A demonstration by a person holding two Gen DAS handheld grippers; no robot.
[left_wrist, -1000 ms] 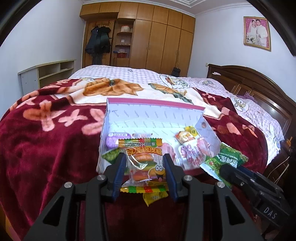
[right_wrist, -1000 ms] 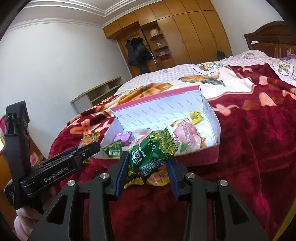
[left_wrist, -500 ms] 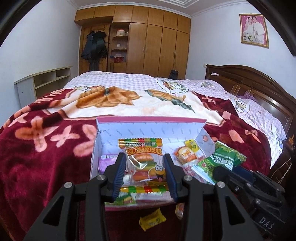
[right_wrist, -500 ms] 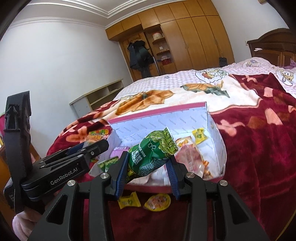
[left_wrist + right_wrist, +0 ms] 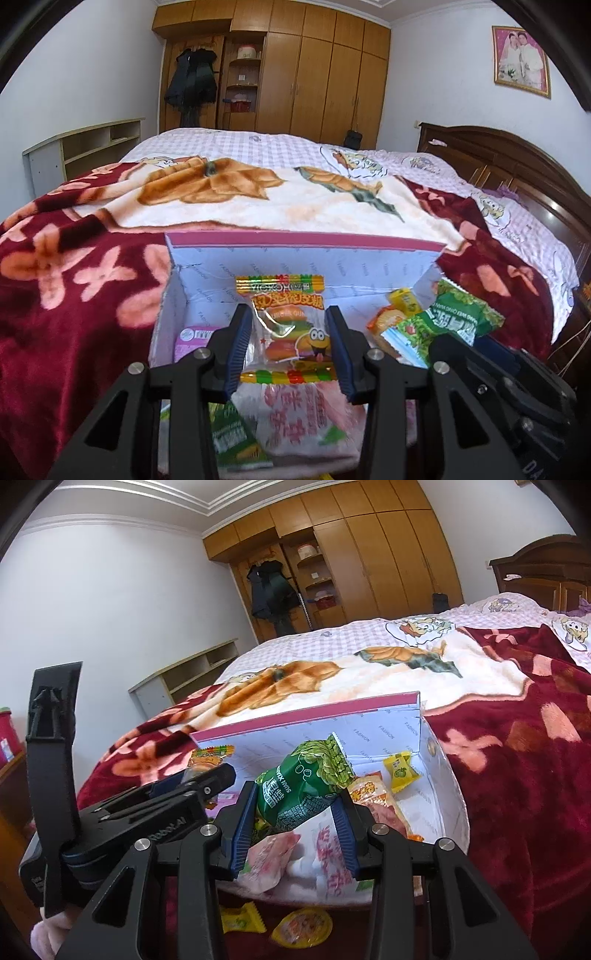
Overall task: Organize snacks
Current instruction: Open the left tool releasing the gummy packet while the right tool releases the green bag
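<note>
Gummy packet [image 5: 291,325] reads "BURGER GUMMY"; box [image 5: 391,734] printed "FASHION".

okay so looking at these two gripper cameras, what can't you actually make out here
- Left wrist view: the box floor near the camera is hidden by the left gripper and its burger gummy packet.
- Left wrist view: the pink-print packet is blurred, so its print is unreadable.
- Right wrist view: the purple packet is mostly hidden behind the left gripper.
- Right wrist view: the right gripper and its green snack bag cover the box's middle.

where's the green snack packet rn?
Green snack packet is clamped in the right gripper, held over the open white box on the bed.
</note>
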